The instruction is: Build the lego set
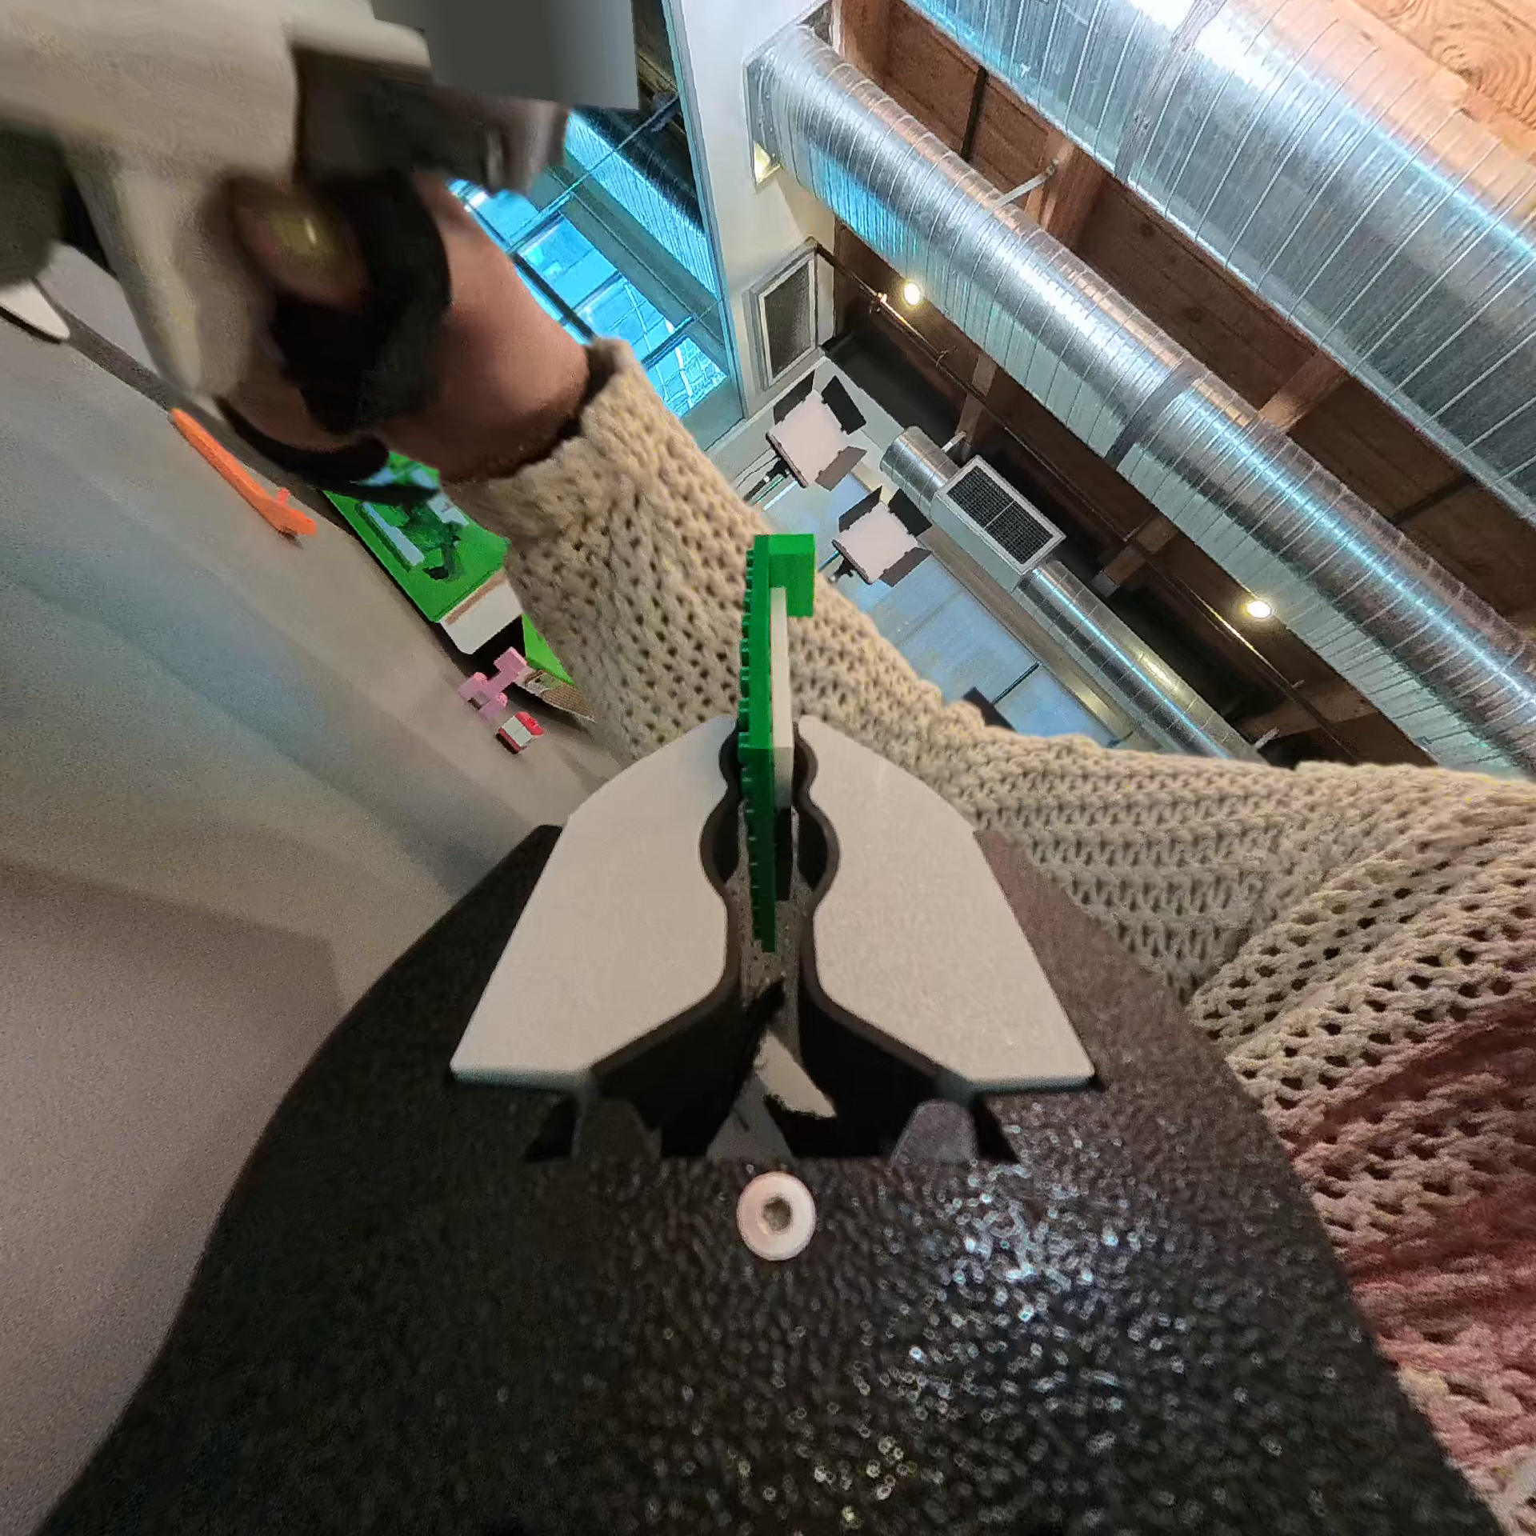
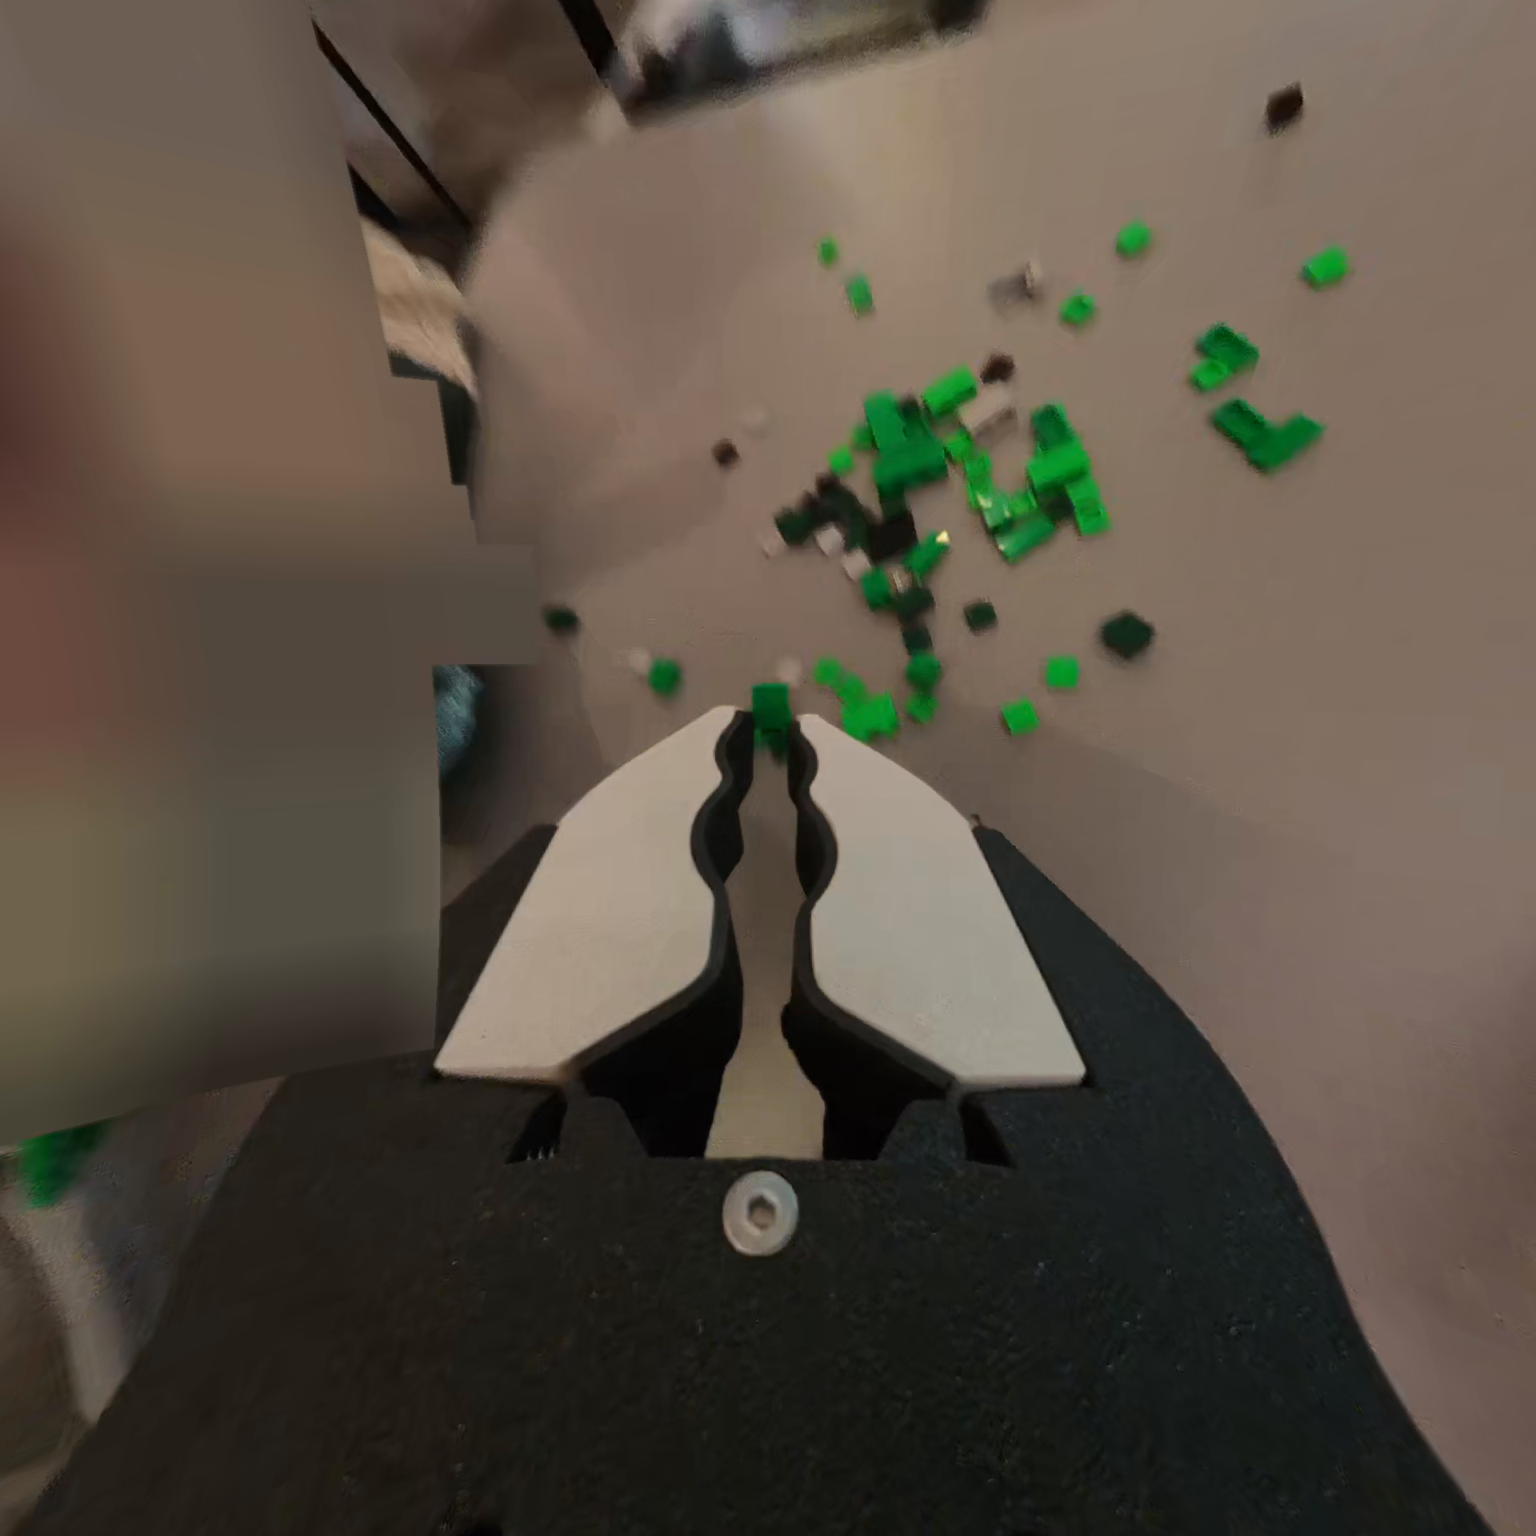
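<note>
- Green and white plastic is clamped in the left gripper (image 1: 766,740): a flat green plate assembly (image 1: 760,748) with a white layer against it is pinched edge-on between the two pale fingers (image 1: 632,898), and it stands upright out of the tips with a small green block at its far end.
- Behind that assembly, a cream knitted sleeve (image 1: 1039,831) is seen crossing the left wrist view, and a hand (image 1: 432,357) at its end is wrapped around the other gripper's handle — blurred, at the upper left.
- On the grey table (image 1: 208,748), well beyond the left gripper, a green instruction booklet (image 1: 424,540), an orange tool (image 1: 241,474), a small pink figure (image 1: 494,677) and a tiny red and white piece (image 1: 519,731) are laid out.
- Ribbed silver ducts (image 1: 1164,332) are seen overhead.
- The right gripper (image 2: 769,731) is closed down on a small green brick (image 2: 769,706), which is nipped at the very fingertips (image 2: 715,731) and held above the tabletop.
- Farther along the table surface (image 2: 1247,831), a loose pile of green bricks (image 2: 956,490) is spread out — bright green, dark green and a few pale pieces mixed, with single studs scattered around it; motion blur hides their exact shapes.
</note>
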Action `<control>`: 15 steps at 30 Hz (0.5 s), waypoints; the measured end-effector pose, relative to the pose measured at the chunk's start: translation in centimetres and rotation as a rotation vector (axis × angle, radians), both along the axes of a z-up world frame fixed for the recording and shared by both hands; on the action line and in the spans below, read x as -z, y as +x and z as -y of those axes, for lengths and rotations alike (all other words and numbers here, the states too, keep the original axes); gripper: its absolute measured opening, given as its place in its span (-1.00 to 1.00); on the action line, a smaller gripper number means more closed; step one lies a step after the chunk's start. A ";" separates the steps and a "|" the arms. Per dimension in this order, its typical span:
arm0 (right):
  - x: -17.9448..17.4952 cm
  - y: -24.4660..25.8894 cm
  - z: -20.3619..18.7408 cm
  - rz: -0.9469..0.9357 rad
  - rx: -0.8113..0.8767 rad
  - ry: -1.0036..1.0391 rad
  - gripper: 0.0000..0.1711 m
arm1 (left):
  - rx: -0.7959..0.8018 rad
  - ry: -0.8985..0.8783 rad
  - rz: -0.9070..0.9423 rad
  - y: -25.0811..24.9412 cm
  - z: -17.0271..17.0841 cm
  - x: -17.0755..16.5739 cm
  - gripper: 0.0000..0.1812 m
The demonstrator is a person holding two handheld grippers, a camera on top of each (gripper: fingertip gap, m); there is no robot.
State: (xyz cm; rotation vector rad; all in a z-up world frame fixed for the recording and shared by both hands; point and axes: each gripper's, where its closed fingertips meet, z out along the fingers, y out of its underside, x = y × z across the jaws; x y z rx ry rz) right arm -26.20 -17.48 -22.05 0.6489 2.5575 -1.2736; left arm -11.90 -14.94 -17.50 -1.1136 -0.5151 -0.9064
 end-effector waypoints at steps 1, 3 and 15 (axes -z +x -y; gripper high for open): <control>0.5 0.8 -0.6 -0.063 -0.024 0.068 -0.92 | 0.000 0.000 0.001 0.0 0.0 0.0 -0.91; 0.9 2.9 -1.2 -0.103 -0.055 0.119 -0.92 | 0.000 0.000 0.002 0.0 0.0 0.0 -0.91; 6.1 9.4 -9.1 -0.063 -0.120 0.623 -0.90 | 0.007 -0.003 0.000 0.0 -0.1 0.1 -0.91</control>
